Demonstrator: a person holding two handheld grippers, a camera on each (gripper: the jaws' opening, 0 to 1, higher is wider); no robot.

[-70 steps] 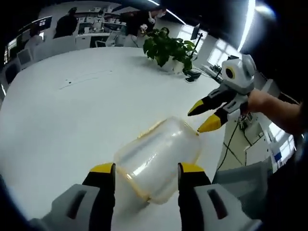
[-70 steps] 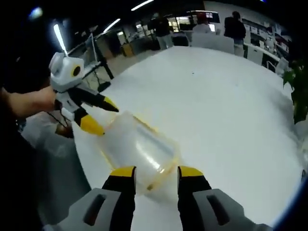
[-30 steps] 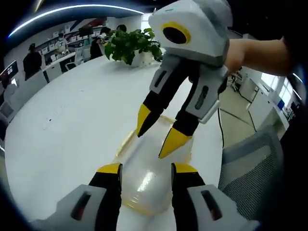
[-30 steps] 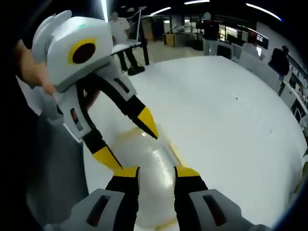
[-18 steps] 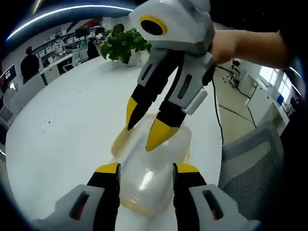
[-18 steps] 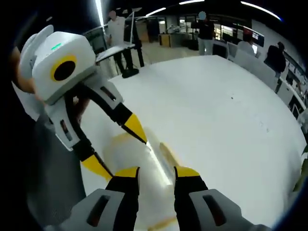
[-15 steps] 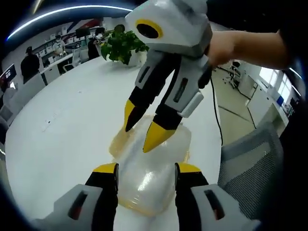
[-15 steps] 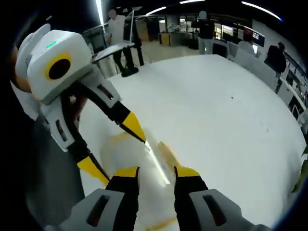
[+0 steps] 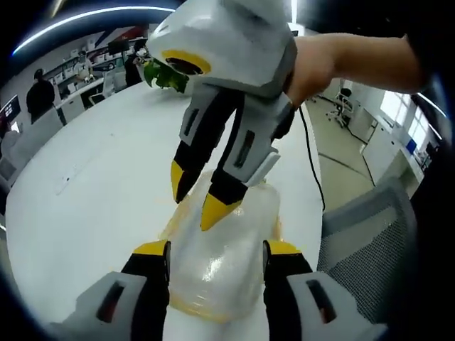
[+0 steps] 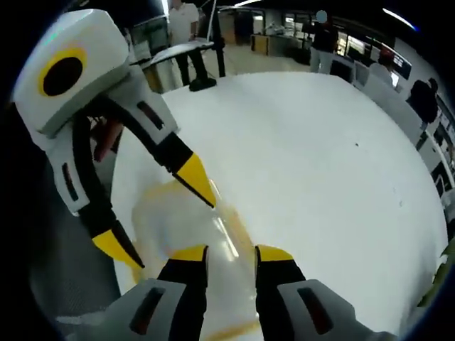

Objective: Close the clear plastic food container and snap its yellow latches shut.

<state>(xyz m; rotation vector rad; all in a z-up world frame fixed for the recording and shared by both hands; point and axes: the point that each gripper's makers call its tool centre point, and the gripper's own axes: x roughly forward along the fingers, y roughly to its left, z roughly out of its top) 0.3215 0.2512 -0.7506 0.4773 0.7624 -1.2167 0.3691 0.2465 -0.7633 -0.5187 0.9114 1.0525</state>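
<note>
The clear plastic container (image 9: 222, 245) with its yellow rim lies on the white table (image 9: 92, 185) near the table's edge. My left gripper (image 9: 217, 250) is open, one jaw on each side of the container. My right gripper (image 9: 197, 195) comes down from above in the left gripper view, open, its yellow tips at the container's far end. In the right gripper view the container (image 10: 178, 220) sits under my right gripper (image 10: 229, 254), a yellow strip (image 10: 234, 226) running between the jaws. The left gripper (image 10: 155, 212) straddles it there, jaws wide.
A green potted plant (image 9: 160, 74) stands at the far side of the table. A grey mesh chair (image 9: 362, 245) is just past the table's edge. People and desks (image 10: 327, 28) fill the back of the room. A hand (image 9: 320, 64) holds the right gripper.
Both grippers have closed in on the container; the right gripper has come lower over its far end. The container has stayed where it was.
</note>
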